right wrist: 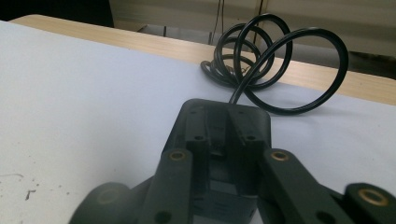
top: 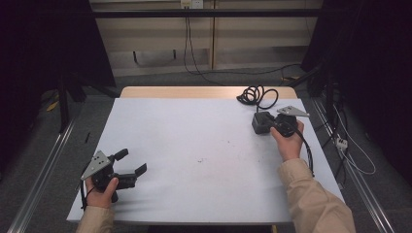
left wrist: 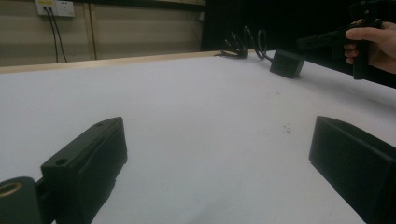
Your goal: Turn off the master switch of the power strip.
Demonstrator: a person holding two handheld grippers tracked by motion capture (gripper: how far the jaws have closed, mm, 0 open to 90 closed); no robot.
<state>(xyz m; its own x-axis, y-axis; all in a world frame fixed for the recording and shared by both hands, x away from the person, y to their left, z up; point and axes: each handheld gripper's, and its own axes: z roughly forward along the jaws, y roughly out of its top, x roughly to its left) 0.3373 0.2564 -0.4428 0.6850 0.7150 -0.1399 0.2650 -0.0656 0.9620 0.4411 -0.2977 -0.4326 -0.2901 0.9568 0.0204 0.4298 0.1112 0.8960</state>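
Adapter block [top: 262, 123]: black power brick, right-centre of high view, on white sheet; sits between right gripper's jaws. In right gripper view it's at centre-bottom [right wrist: 224, 135], jaws flanking both sides.
Table [top: 194, 92]: wood top, bare strip along far edge, upper middle of high view.
White sheet [top: 194, 155]: covers most of table, centre of frame; a few dark specks near middle.
Right gripper [top: 272, 125]: right-centre of high view, held by right hand [top: 287, 143]; jaws narrow, set close on both sides of block. Can't tell if pads press on it.
Left gripper [top: 131, 162]: lower left of high view, held by left hand [top: 101, 194]; jaws wide apart, nothing between. Left gripper view: jaws at lower left & lower right, bare sheet between.
Cable coil [top: 256, 94]: black, looped, upper right of centre in high view, at far table edge, just behind block; runs into block's far side in right gripper view [right wrist: 271, 60].
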